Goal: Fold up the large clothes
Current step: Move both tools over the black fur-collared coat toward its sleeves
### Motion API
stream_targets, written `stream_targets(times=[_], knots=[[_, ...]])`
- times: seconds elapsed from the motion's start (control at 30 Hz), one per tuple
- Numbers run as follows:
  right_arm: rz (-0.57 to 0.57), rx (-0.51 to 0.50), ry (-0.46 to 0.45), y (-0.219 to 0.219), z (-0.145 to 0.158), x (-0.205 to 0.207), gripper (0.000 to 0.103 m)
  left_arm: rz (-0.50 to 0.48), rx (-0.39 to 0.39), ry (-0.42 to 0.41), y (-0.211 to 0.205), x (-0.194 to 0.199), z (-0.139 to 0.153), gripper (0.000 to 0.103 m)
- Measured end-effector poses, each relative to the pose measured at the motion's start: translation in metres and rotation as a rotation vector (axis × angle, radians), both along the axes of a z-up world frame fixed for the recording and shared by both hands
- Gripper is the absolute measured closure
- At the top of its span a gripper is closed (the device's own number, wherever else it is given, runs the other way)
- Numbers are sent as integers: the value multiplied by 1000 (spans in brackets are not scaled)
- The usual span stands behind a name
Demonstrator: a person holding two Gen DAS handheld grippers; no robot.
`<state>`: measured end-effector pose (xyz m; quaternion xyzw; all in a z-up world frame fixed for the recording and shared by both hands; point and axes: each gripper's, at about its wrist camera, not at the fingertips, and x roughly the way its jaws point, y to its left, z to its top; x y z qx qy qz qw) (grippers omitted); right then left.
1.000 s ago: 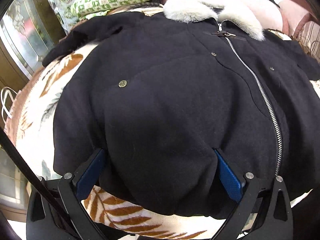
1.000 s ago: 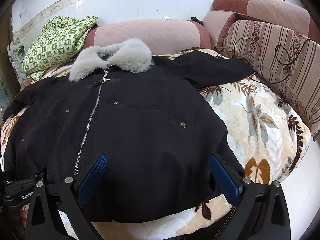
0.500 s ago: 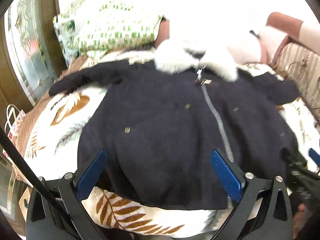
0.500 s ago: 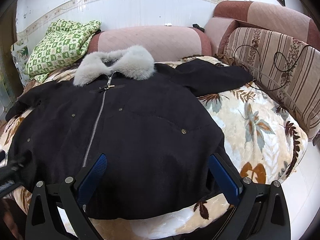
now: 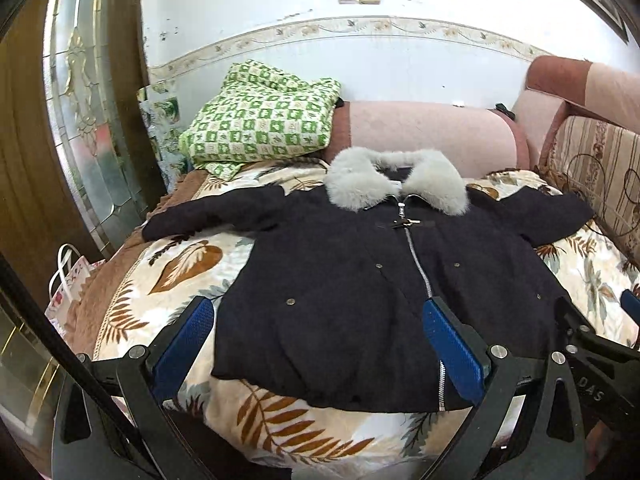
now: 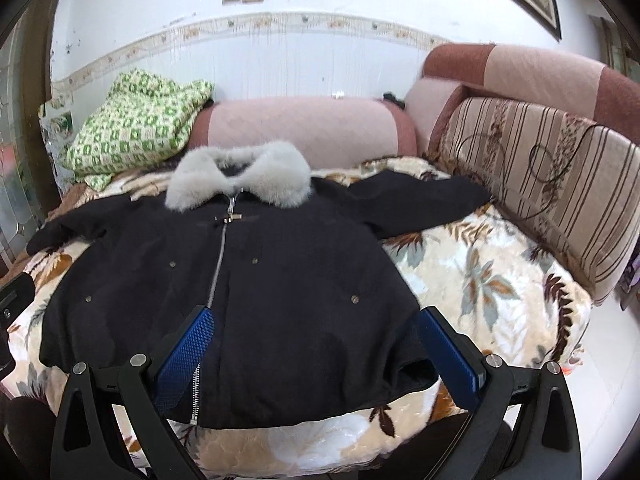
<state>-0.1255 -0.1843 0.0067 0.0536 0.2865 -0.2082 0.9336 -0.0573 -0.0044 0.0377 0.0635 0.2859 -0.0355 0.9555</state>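
Bright, even daylight; both views are sharp centrally, with strong fisheye bending and dark vignetting at the corners.

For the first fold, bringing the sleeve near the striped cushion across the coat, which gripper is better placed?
Probably the right gripper. It is open above the black coat's hem on the side of that sleeve. The left gripper, also open, sits toward the other sleeve.

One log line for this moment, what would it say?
coat: flat, zipped, unfolded, on blanket | left gripper: open, empty | right gripper: open, empty
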Motion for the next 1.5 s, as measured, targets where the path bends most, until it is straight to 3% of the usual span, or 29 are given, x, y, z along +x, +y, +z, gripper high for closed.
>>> stream_targets(times=[0.27,0.7,1.1,1.33,1.5], knots=[[4,-19,-36,8,11,-21,1,-6,-18,-57,7,-28,7,0],[-16,-20,-79,2,18,-39,1,-53,-15,-35,-6,-40,2,0],[-47,11,12,-37,-15,-2,1,-48,11,60,-32,5,-33,0],[-43,7,32,-51,-18,28,1,-45,23,164,-34,38,-48,0],[-7,0,17,-48,-11,48,1,-31,47,167,-31,53,-48,0]])
